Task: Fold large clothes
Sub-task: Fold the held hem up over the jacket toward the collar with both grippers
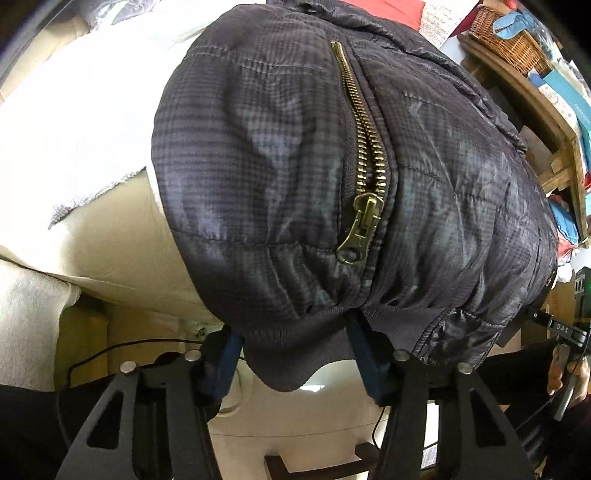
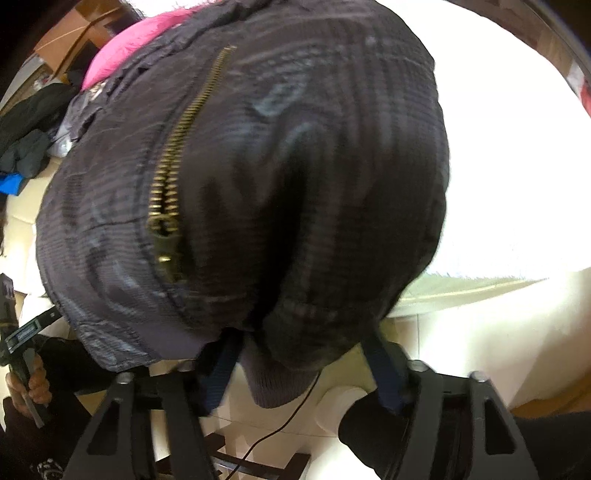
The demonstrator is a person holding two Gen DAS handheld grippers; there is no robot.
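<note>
While the dark checked jacket (image 1: 295,177) lies spread over the pale cushion (image 1: 122,229), its ribbed hem (image 1: 291,354) hangs off the cushion's near edge and sags between the blue pads of the left gripper (image 1: 295,354). Those pads stand on either side of the hem with a gap showing by the left one, so the jaws look parted rather than pressed on it. The brass zipper (image 1: 364,162) runs up the jacket's middle, its pull (image 1: 360,236) lying just above the hem.

Writing is scarce: white letters reading "DAS" sit on the other tool's black body (image 1: 561,328), right of the jacket, above a hand (image 1: 567,373). A handwritten sheet (image 1: 439,20) lies beyond the jacket's collar, too small to read.

Right of the jacket stands a wooden shelf (image 1: 535,96) with a wicker basket (image 1: 506,37).

From the right wrist, the right gripper (image 2: 306,365) straddles a bunched, blurred fold of the hem (image 2: 280,384); whether its pads press on it I cannot tell. Something pink (image 2: 122,51) lies beyond the jacket's collar.
</note>
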